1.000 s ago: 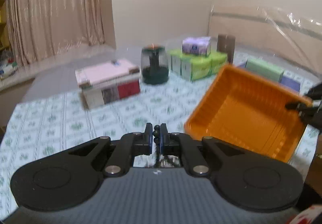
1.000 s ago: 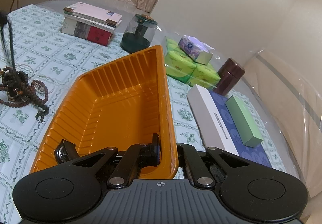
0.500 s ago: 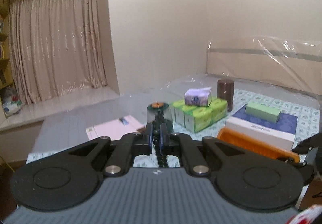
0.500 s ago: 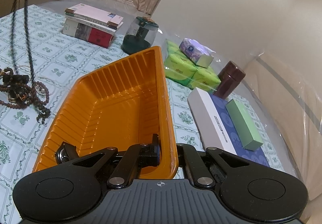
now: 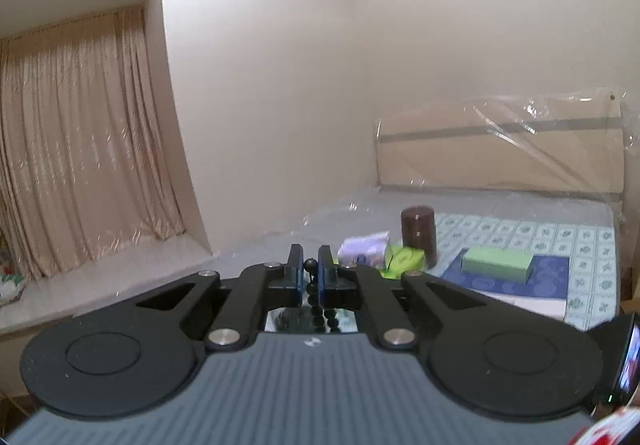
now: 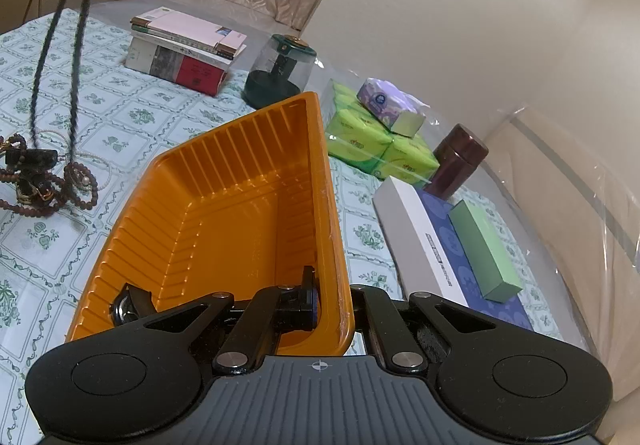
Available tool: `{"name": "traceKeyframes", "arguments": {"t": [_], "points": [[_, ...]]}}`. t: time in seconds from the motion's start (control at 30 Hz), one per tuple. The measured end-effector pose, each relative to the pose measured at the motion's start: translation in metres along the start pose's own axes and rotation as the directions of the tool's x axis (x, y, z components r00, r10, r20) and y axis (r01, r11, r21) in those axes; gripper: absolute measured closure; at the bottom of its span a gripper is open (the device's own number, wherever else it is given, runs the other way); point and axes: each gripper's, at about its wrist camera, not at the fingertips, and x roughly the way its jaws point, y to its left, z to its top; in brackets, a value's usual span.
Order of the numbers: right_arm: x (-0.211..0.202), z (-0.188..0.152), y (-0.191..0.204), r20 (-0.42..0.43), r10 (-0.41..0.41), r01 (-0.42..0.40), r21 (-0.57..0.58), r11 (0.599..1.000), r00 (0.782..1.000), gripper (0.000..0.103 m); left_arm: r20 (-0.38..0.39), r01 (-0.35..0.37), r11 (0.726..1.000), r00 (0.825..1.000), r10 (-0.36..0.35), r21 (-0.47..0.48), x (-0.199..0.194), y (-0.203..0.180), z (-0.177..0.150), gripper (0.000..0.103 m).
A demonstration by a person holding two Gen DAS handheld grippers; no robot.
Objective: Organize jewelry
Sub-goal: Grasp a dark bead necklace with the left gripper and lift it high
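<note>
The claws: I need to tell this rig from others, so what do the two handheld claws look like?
The left claw and right claw look alike: black linkage arms with silver pivot pins, blue-faced fingers, two round black discs, and a grey ribbed body bearing a small white crosshair mark. No cables or sleeves show.

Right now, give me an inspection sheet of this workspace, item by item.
Surface: floral tablecloth under clear plastic.
Job's things: orange tray, tilted; black bead strand hanging down to the jewelry pile on the cloth; a dark item in the tray's near corner.
Clutter: stacked books, green tissue packs, brown canister, green box.
Grippers: left gripper jaws shut on the strand; right gripper jaws shut on the tray wall.
Cables: nothing seen.
Surroundings: curtain, plain walls.
</note>
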Motion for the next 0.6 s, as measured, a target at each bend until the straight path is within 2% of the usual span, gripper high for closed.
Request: {"name": "traceKeyframes", "arguments": {"t": [0.33,0.5,0.6], "points": [[0.001,0.002,-0.001,0.001,0.004,-0.004,0.001,1.0,1.0,0.1,0.061,0.086,0.996,0.994,-0.086,0.016,0.025,-0.028,0.042,0.097],[0.001,0.001,-0.001,0.002,0.004,-0.004,0.004,1.0,1.0,0.1,0.069,0.127,0.992,0.989,-0.128,0.014,0.04,-0.045,0.051,0.097],[0.002,0.001,-0.002,0.003,0.006,-0.006,0.004,1.0,1.0,0.1,0.042,0.147,0.989,0.988,-0.148,0.024,0.051,-0.055,0.045,0.097]]}}
